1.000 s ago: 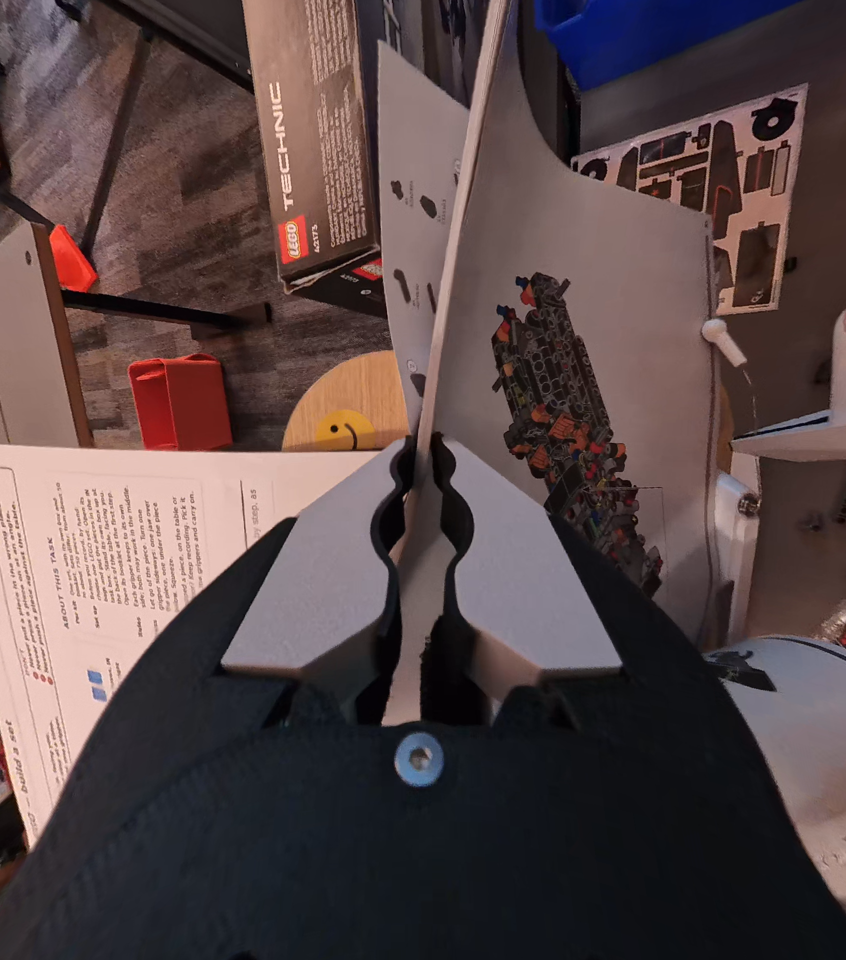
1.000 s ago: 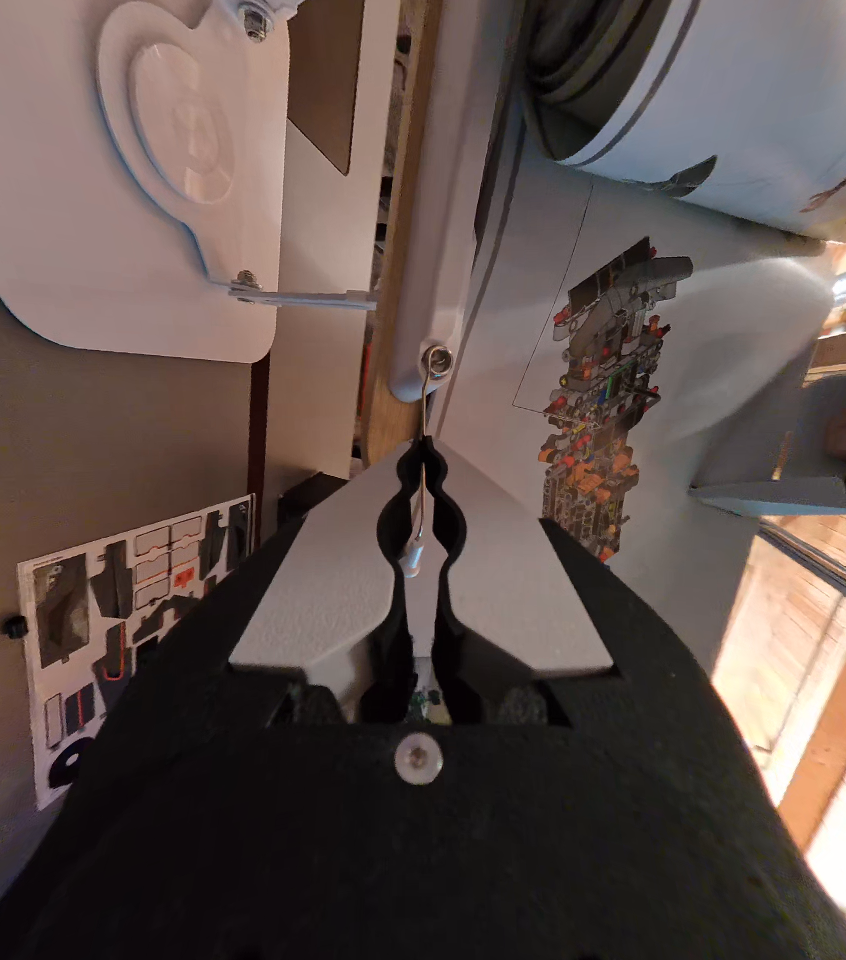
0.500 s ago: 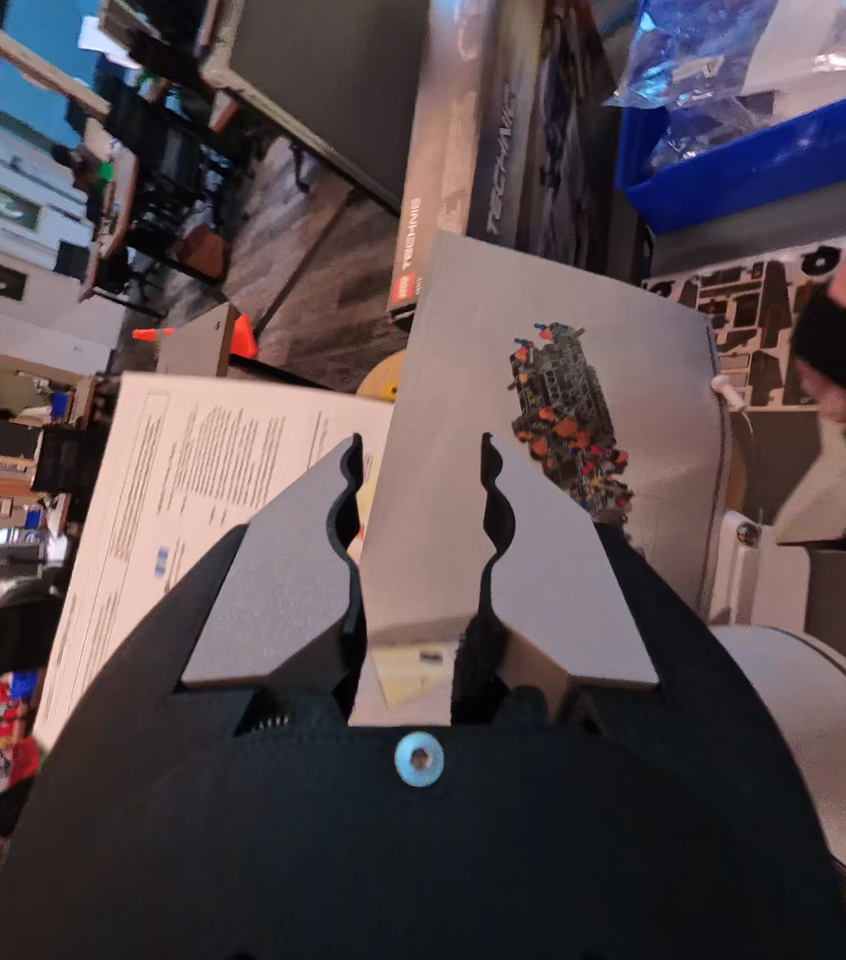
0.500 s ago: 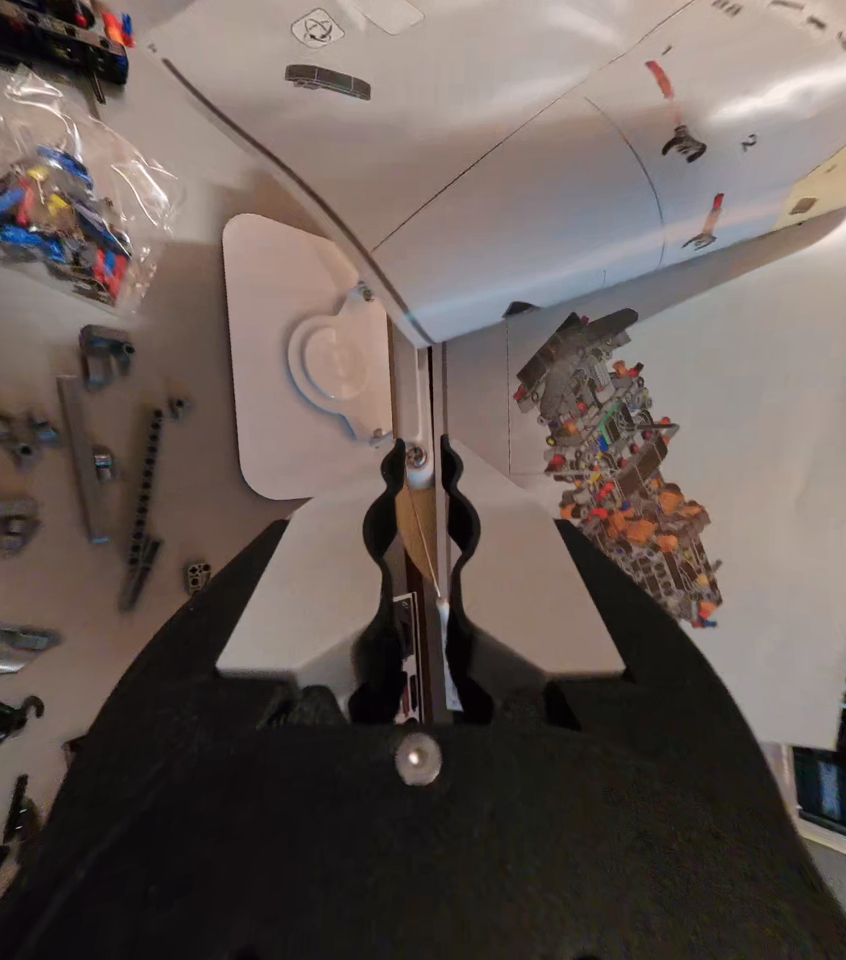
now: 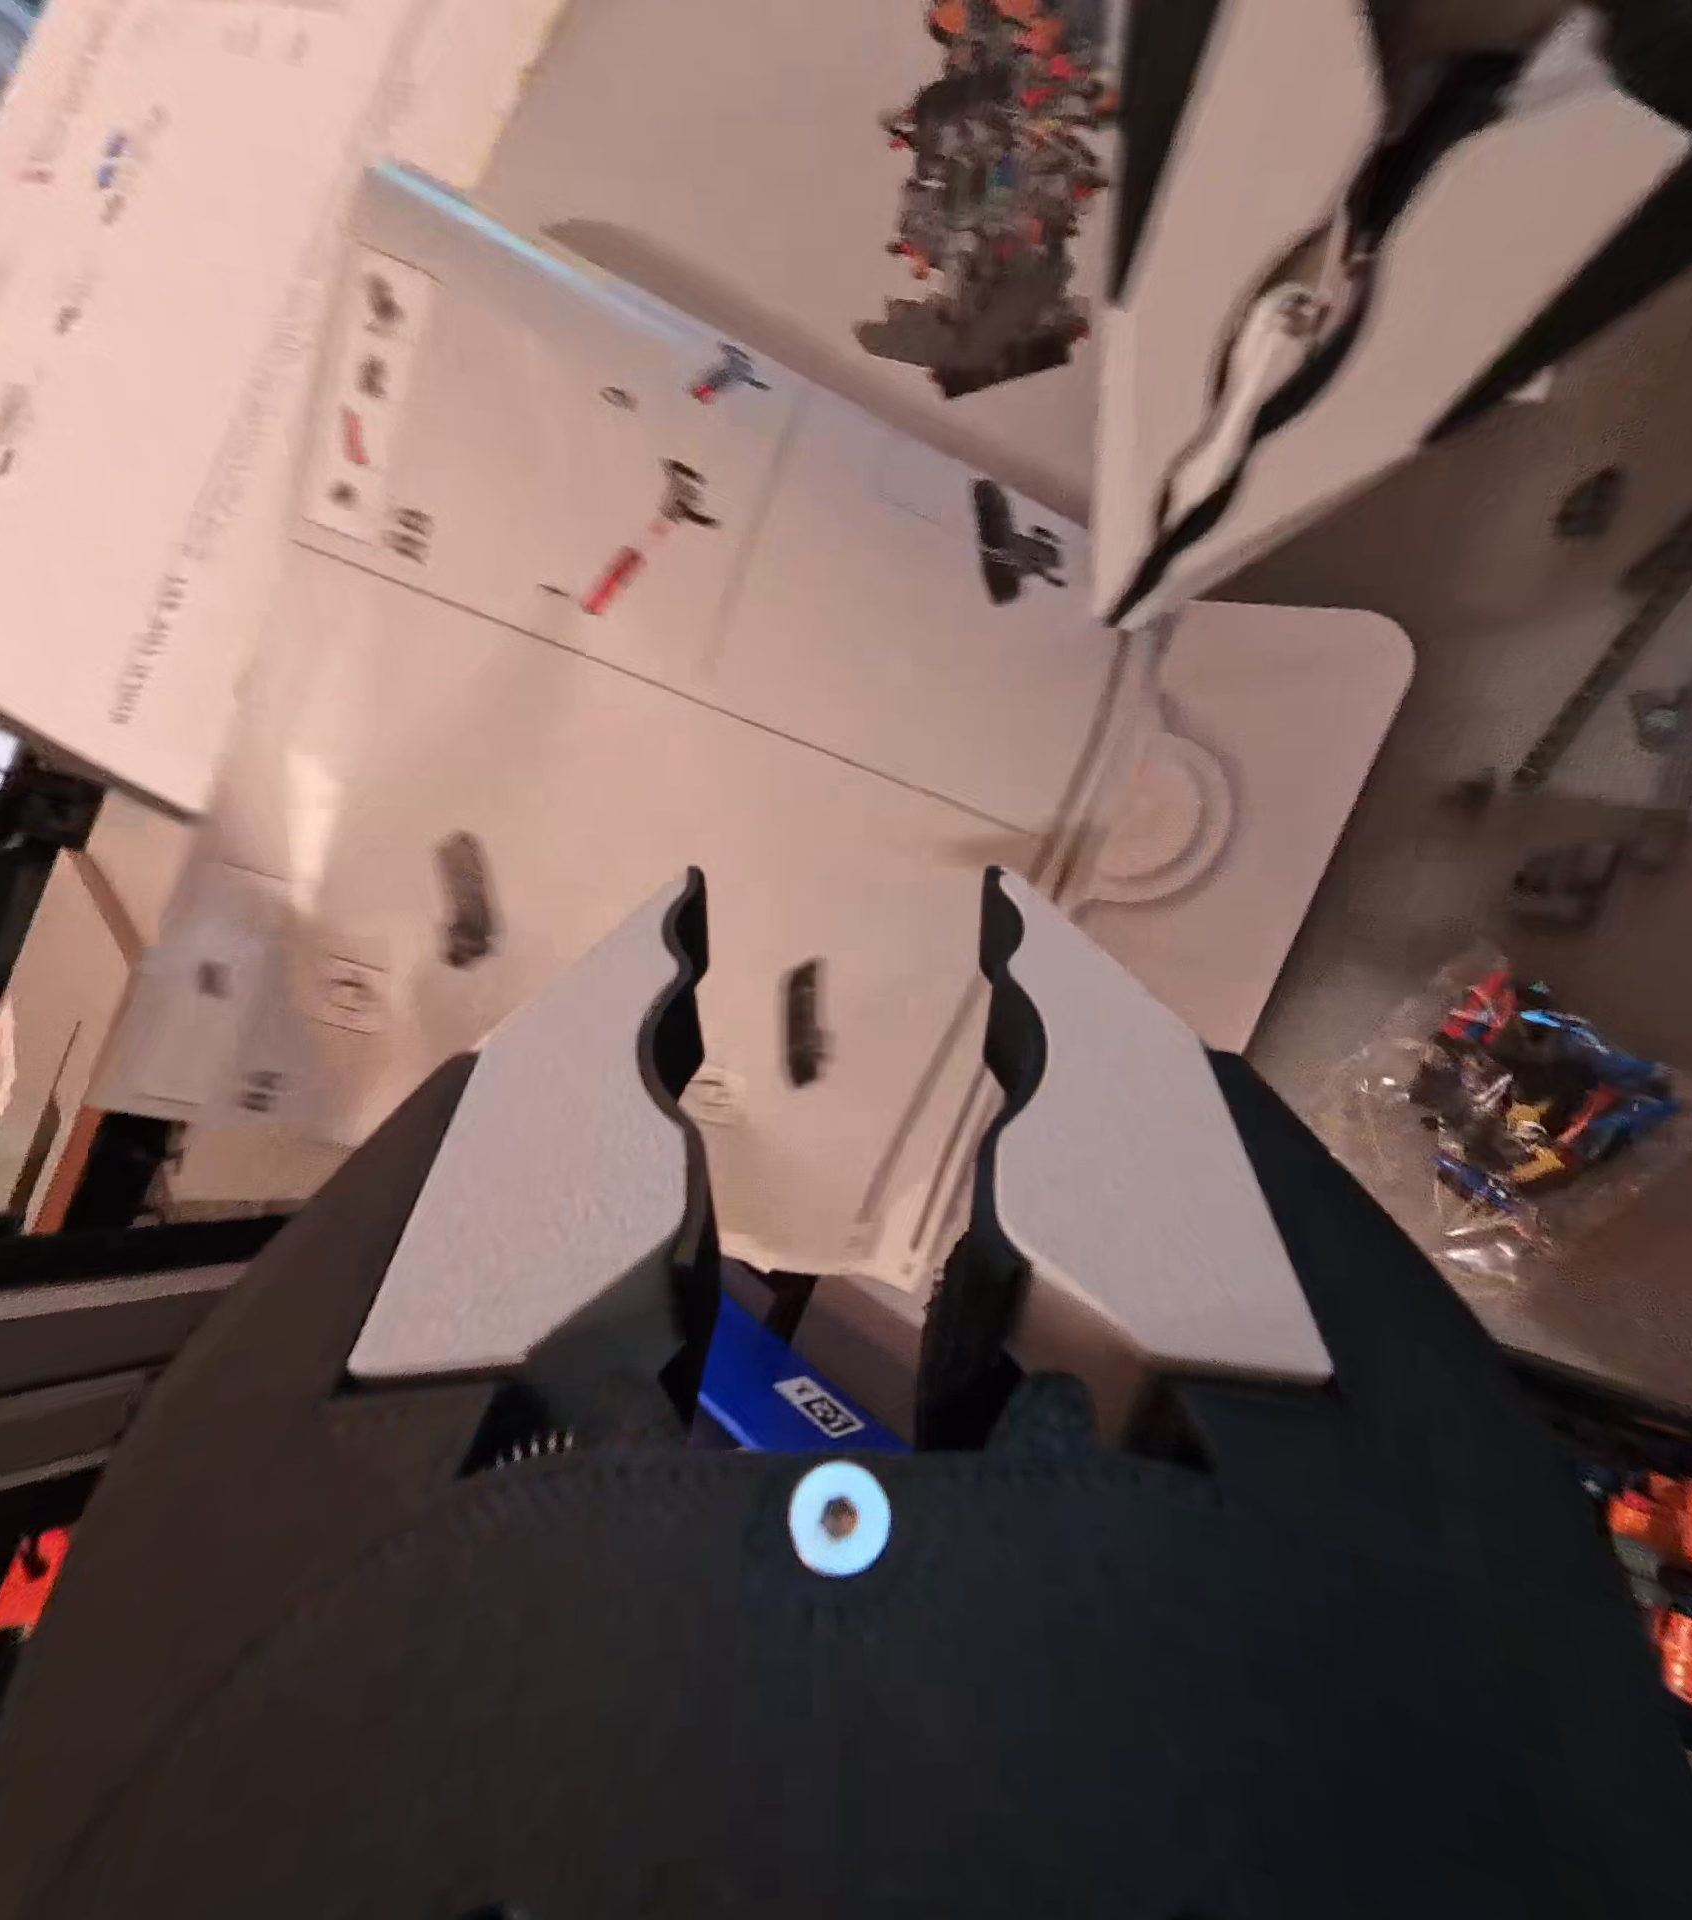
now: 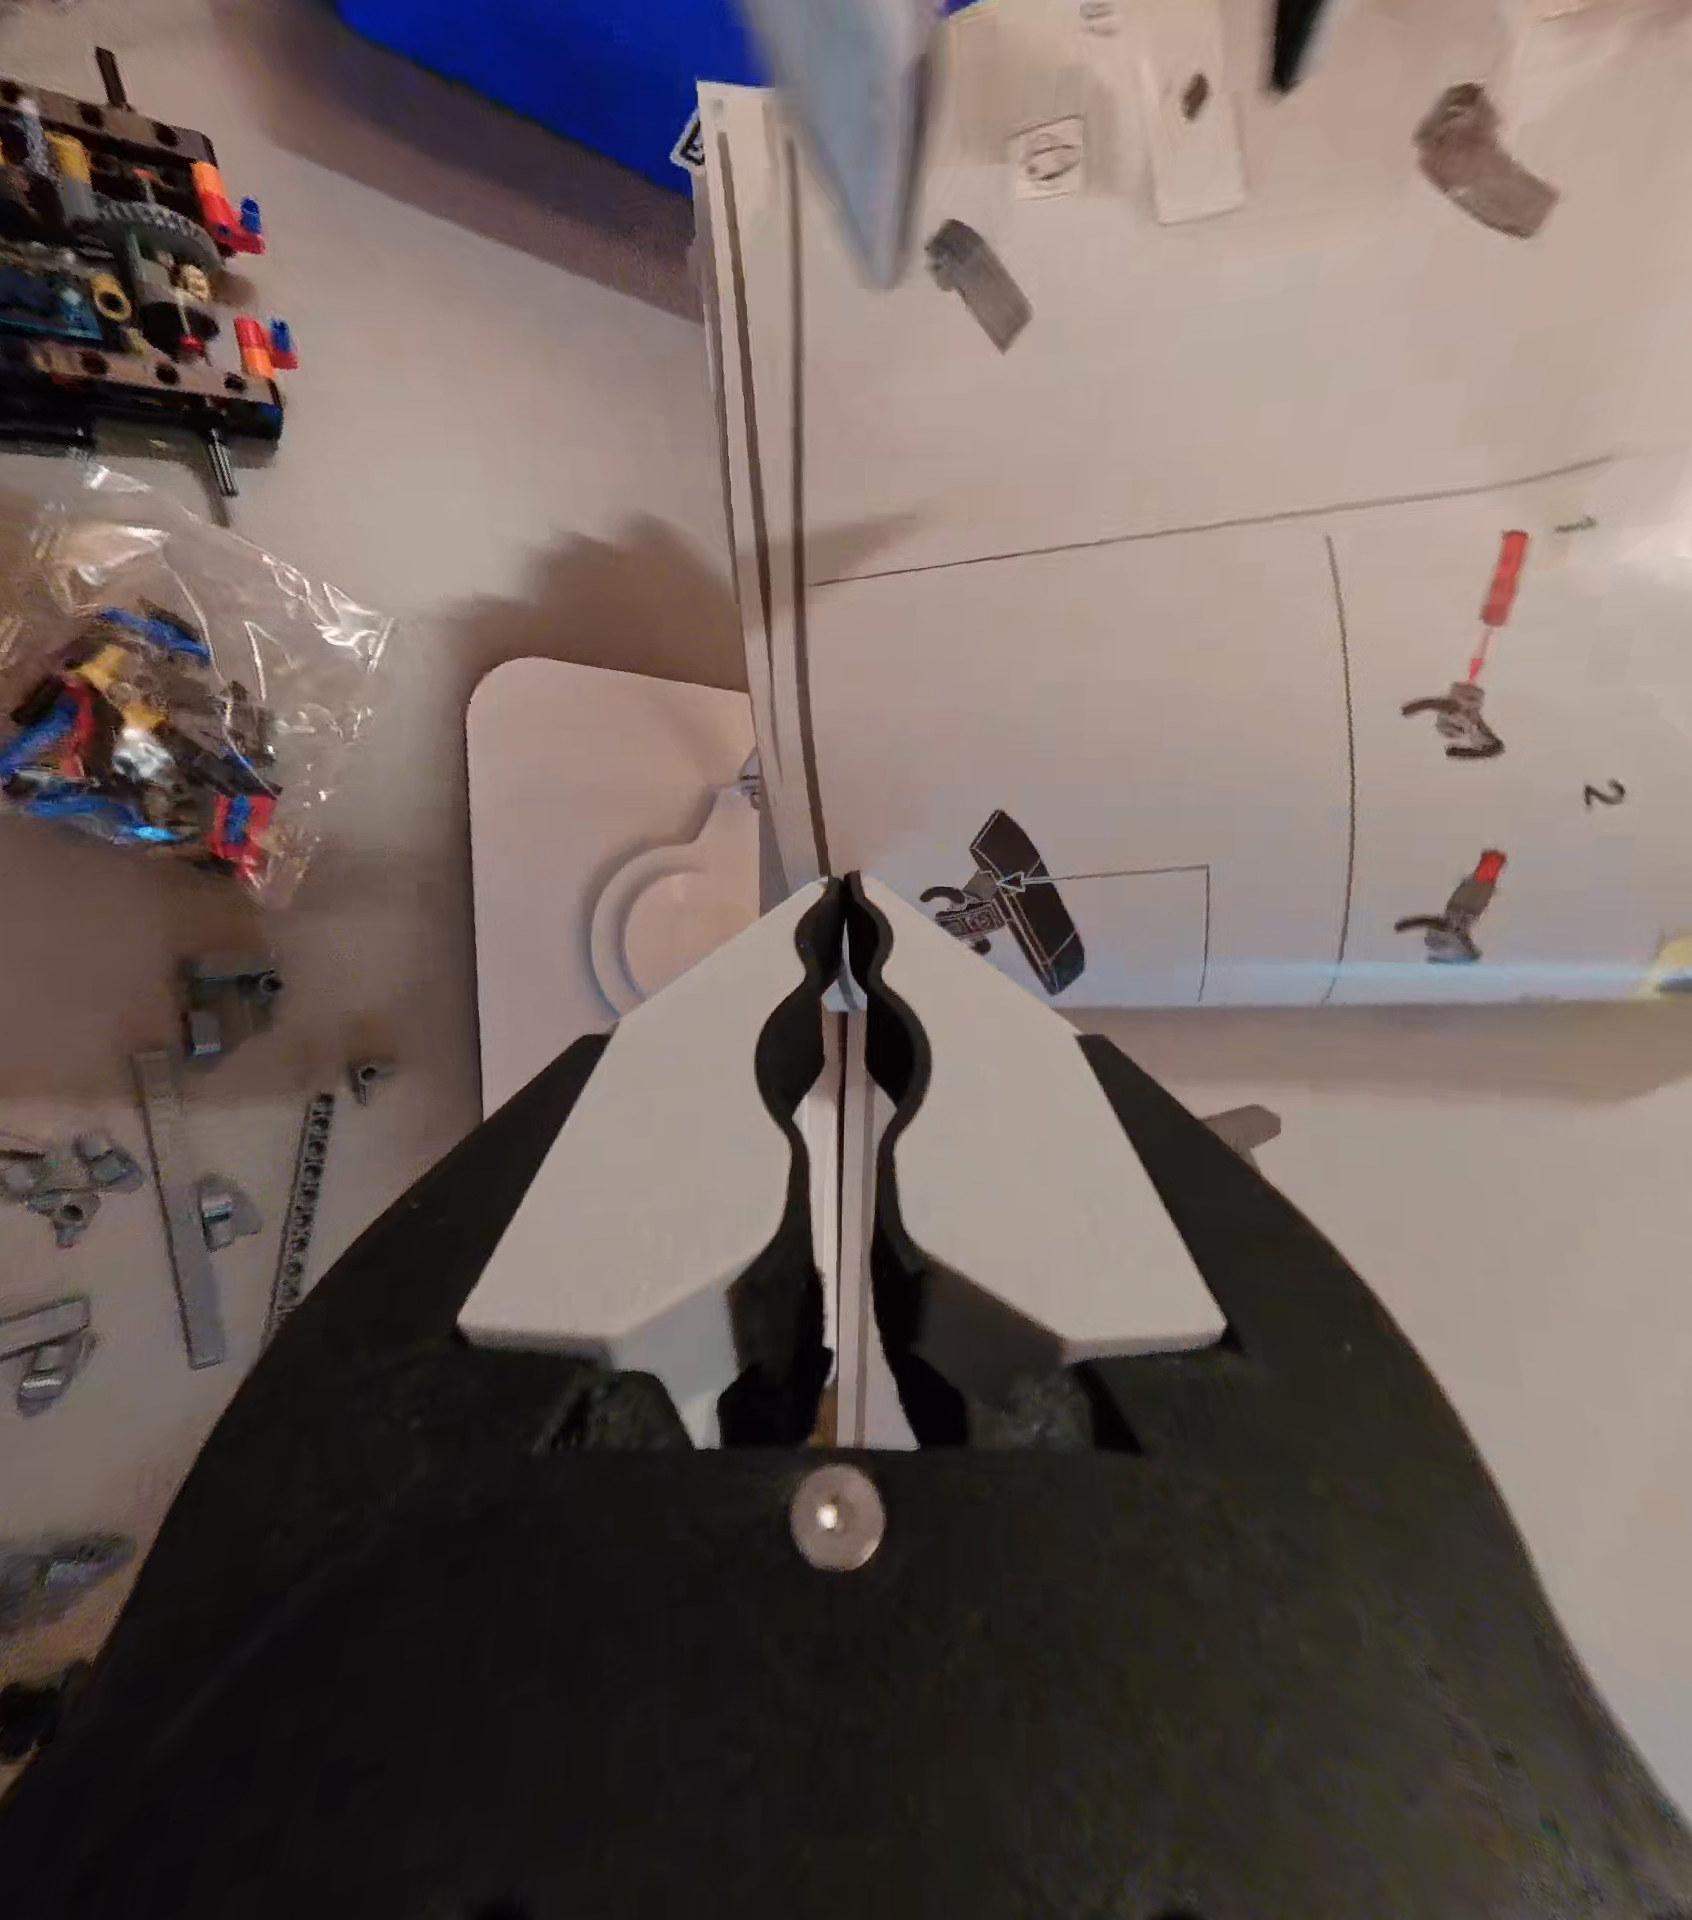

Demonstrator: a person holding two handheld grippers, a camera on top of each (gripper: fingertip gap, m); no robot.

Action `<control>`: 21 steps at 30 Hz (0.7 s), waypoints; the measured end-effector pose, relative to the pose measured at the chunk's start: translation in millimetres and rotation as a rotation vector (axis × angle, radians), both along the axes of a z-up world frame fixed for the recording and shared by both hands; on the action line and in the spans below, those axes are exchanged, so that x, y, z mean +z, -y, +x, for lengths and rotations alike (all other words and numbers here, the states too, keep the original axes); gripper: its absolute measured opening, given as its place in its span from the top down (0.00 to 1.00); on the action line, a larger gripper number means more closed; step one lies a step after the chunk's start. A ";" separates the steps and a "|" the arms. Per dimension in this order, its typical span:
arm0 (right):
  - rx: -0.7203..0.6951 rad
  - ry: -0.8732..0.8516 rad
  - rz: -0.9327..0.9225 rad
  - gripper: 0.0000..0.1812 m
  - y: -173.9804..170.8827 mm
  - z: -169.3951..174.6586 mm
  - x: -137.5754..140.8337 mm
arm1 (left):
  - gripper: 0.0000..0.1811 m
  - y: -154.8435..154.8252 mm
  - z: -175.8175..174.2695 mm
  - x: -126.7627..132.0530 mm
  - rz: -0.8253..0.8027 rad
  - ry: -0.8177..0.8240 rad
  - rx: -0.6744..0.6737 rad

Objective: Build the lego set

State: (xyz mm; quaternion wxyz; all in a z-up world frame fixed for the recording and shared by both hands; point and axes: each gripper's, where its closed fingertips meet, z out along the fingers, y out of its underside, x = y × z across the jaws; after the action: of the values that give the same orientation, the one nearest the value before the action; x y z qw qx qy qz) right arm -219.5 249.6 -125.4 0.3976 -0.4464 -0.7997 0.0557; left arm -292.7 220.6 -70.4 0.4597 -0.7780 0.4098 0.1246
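Note:
The open instruction booklet [image 6: 1133, 675] lies on a white book stand [image 6: 551, 831]; it also shows in the left wrist view [image 5: 665, 675]. My right gripper [image 6: 842, 888] is shut on the stand's thin page-holder arm at the booklet's inner edge, and shows at the top right of the left wrist view [image 5: 1128, 608]. My left gripper [image 5: 837, 935] is open and empty above the booklet's lower page; one blurred grey finger [image 6: 873, 156] of it shows in the right wrist view. A partly built dark lego model [image 6: 63, 260] lies at the far left.
A clear bag of small coloured pieces [image 6: 135, 727] lies left of the stand. Several loose grey pieces [image 6: 187, 1195] are spread on the table nearer me. A blue bin [image 6: 551, 73] stands beyond the booklet. A white printed sheet [image 5: 94, 364] lies beside the booklet. Some 10 cm of space lies between my two pairs of fingers. The partly built dark lego model [image 6: 63, 260] sits 25 cm or so from the ends of my left fingers.
My left gripper let go of the booklet page and opened wide; the page now lies flat. My right gripper closed on the page-holder arm. Both views swung down onto the table.

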 end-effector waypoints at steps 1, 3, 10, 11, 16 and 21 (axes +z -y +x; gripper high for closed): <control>-0.013 0.014 -0.010 1.00 1.1 -4.6 -0.4 | 0.73 1.6 1.3 -7.4 0.011 -0.020 -0.023; -0.035 0.050 -0.048 1.00 3.1 -12.8 -2.6 | 0.73 -2.5 -2.3 -21.0 0.022 -0.075 -0.037; -0.109 0.121 -0.219 1.00 2.0 -34.0 -12.0 | 0.84 -24.5 -3.0 -38.4 -0.024 0.022 -0.140; -0.109 0.117 -0.211 1.00 1.9 -36.6 -11.8 | 0.83 -21.7 -1.5 -42.1 -0.032 0.014 -0.164; -0.110 0.097 -0.226 1.00 2.6 -41.5 -11.2 | 0.74 -4.8 -25.0 -59.1 0.019 -0.173 -0.120; -0.108 0.098 -0.282 1.00 2.6 -42.6 -11.9 | 0.80 2.5 -56.7 -63.8 0.063 -0.146 -0.105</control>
State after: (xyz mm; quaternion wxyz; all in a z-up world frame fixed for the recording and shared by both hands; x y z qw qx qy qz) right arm -262.1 247.0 -137.4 0.2940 -0.5422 -0.7773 0.1240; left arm -349.4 218.2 -134.3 0.4585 -0.7294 0.4785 0.1696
